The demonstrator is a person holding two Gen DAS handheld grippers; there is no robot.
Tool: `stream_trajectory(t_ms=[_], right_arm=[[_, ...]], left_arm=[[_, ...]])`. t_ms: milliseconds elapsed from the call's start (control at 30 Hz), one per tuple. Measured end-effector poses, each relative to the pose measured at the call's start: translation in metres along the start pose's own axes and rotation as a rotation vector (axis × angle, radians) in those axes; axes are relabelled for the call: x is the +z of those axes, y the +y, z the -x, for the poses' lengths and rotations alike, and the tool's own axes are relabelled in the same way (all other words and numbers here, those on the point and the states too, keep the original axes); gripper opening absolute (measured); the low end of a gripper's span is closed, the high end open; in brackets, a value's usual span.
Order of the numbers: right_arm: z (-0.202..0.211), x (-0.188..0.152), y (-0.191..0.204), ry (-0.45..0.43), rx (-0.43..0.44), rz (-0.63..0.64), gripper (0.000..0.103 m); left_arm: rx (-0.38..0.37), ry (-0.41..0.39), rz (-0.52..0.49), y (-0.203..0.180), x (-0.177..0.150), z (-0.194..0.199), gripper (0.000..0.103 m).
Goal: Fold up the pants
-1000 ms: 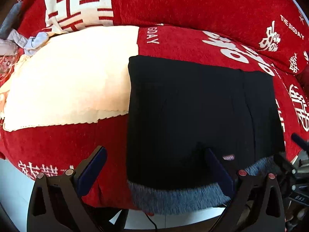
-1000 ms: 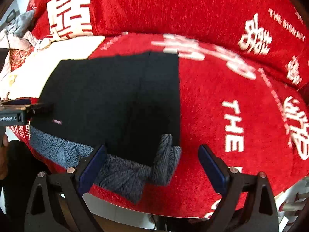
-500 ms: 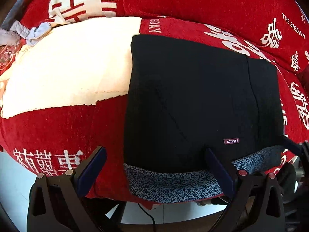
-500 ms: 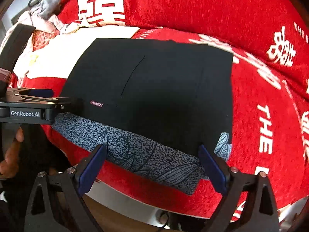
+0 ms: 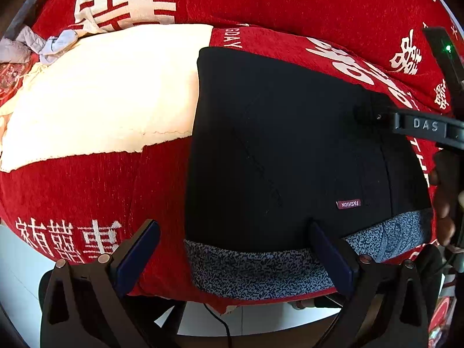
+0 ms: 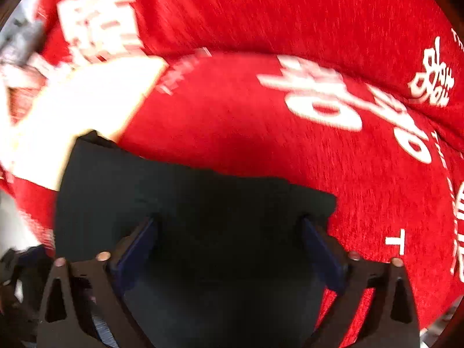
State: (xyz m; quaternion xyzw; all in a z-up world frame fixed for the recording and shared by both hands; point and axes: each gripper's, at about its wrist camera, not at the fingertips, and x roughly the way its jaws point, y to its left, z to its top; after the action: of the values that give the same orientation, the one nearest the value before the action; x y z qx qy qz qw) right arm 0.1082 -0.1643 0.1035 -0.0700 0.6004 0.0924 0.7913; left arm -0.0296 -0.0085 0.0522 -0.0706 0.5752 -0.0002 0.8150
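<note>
Black cloth fills the middle and right of the left wrist view: the pants (image 5: 290, 150), folded to a compact rectangle, lie on the red sofa cover (image 5: 87, 191), their grey patterned waistband (image 5: 261, 264) along the lower edge. Their longer side seems to run left to right. The left gripper (image 5: 232, 249) hangs spread and empty at that near edge. The right gripper (image 6: 229, 243), also spread with nothing between its fingers, sits over the dark fabric, so it is nearer, though that view is blurred.

Red sofa cover (image 5: 290, 5) with white lettering, cream cloth (image 5: 101, 92) spread on seat, pale floor (image 5: 17, 275) below
</note>
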Motion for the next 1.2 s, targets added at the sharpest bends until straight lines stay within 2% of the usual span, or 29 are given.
stream_trajectory(t_ms=[67,167,267,400,467,533,600,700,800,900,1000,1100,1133,1200], right_arm=[[0.017,-0.010,0.001,-0.035,-0.004,0.001,0.103],[0.055,-0.036,0.005,-0.133,-0.006,0.024,0.103],[0.081,-0.069,0.015,-0.179,0.003,0.053,0.103],[0.084,-0.104,0.027,-0.163,0.042,0.102,0.103],[0.068,-0.119,0.032,-0.114,0.055,0.126,0.103],[0.051,-0.127,0.030,-0.053,0.040,0.115,0.103],[0.050,-0.134,0.029,-0.053,0.004,0.123,0.103],[0.069,-0.128,0.018,-0.109,0.050,0.087,0.103],[0.080,-0.100,0.004,-0.179,0.002,0.066,0.103],[0.069,-0.065,-0.007,-0.199,-0.044,0.024,0.103],[0.046,-0.037,-0.017,-0.157,-0.040,-0.024,0.103],[0.013,-0.024,-0.022,-0.049,-0.087,-0.041,0.103],[0.002,-0.023,-0.024,-0.017,-0.080,-0.056,0.103],[0.002,-0.029,-0.030,-0.016,-0.036,-0.106,0.103]], left_arm=[[-0.007,-0.013,0.013,0.005,0.001,0.010,0.103],[-0.037,-0.054,0.041,0.014,0.006,0.028,0.103],[-0.012,-0.067,0.027,0.008,0.012,0.031,0.103],[0.024,-0.026,-0.037,-0.012,0.003,0.015,0.103],[0.040,-0.003,-0.050,-0.018,-0.006,0.002,0.103],[0.031,0.012,-0.047,-0.021,-0.012,-0.001,0.103],[0.040,-0.001,-0.068,-0.024,-0.016,0.007,0.103],[0.020,-0.064,-0.098,-0.028,-0.007,0.029,0.103],[0.021,-0.124,-0.116,-0.031,0.014,0.041,0.103],[-0.009,-0.147,-0.133,-0.037,0.047,0.035,0.103],[-0.050,-0.091,-0.135,-0.043,0.071,0.012,0.103],[0.013,-0.022,-0.146,-0.050,0.077,-0.015,0.103],[0.024,-0.014,-0.156,-0.052,0.076,-0.021,0.103],[0.026,-0.027,-0.162,-0.053,0.076,-0.019,0.103]])
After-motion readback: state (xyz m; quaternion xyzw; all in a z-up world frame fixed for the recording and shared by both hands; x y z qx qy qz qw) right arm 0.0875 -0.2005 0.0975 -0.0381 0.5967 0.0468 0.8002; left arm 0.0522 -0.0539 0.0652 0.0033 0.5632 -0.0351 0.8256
